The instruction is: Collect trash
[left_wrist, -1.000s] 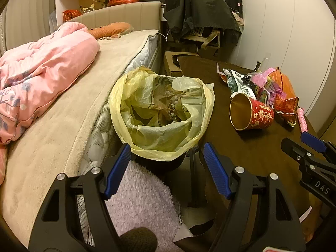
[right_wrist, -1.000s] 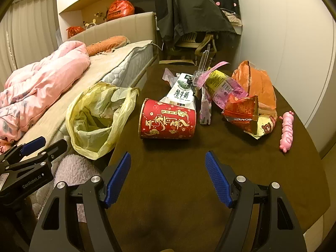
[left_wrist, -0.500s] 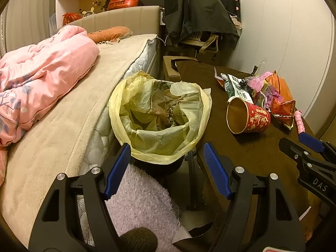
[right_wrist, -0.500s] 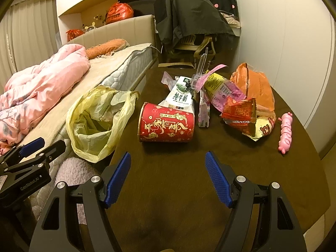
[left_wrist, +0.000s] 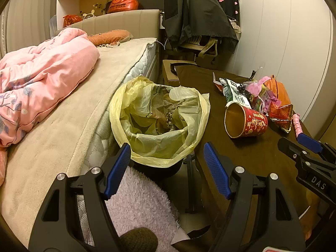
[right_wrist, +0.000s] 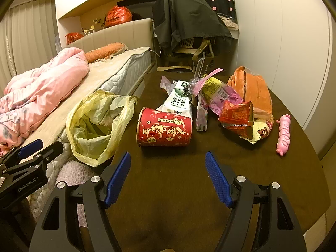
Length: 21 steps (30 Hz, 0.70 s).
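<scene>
A bin lined with a yellow bag stands between the bed and the dark table; it also shows in the right wrist view. A red paper cup lies on its side on the table, also in the left wrist view. Behind it lie a milk carton, a pink-yellow wrapper, a red snack packet and an orange bag. My left gripper is open and empty just before the bin. My right gripper is open and empty above the table, short of the cup.
A pink pig-shaped toy lies at the table's right edge. The bed with a pink quilt runs along the left. A lilac fluffy cloth lies below the bin. A chair draped in dark clothes stands behind the table.
Both grippers have drawn back and risen slightly, so the bin and the trash look a little farther off. Both stay open and empty. Nothing on the table moved.
</scene>
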Each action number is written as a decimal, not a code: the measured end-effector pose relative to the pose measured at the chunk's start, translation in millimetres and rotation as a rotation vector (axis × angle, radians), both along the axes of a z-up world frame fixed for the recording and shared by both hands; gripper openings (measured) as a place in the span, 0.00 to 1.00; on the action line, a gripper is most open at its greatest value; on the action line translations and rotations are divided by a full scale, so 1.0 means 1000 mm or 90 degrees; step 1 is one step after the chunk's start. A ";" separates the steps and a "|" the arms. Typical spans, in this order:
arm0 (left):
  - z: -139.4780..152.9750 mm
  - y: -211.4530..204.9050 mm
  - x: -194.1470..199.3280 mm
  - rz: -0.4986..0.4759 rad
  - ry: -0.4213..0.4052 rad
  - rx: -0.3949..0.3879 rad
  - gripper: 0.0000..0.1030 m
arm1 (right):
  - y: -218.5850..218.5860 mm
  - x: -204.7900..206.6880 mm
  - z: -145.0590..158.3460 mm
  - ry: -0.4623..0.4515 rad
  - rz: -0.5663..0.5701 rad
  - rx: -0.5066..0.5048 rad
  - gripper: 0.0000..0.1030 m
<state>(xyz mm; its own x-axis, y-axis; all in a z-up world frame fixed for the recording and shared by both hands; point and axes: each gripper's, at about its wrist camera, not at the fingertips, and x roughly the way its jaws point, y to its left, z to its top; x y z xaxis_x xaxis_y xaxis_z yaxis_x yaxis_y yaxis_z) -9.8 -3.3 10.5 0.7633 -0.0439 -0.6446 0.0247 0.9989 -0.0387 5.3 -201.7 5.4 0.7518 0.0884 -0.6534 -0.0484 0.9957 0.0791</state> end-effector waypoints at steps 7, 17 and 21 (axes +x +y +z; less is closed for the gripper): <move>0.003 -0.001 -0.001 -0.001 -0.007 0.000 0.67 | 0.000 0.000 0.000 0.000 0.000 0.000 0.67; 0.003 -0.001 -0.001 -0.001 -0.006 0.001 0.67 | -0.001 0.001 0.001 -0.001 0.000 0.003 0.67; 0.004 -0.003 0.000 -0.006 -0.012 0.001 0.67 | -0.004 0.001 0.003 -0.015 0.000 -0.009 0.67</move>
<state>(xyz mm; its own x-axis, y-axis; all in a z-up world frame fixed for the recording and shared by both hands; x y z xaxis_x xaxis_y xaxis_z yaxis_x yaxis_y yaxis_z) -9.6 -5.8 14.2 0.7748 -0.0501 -0.6302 0.0343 0.9987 -0.0372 6.7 -205.2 8.7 0.7671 0.0795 -0.6366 -0.0508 0.9967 0.0632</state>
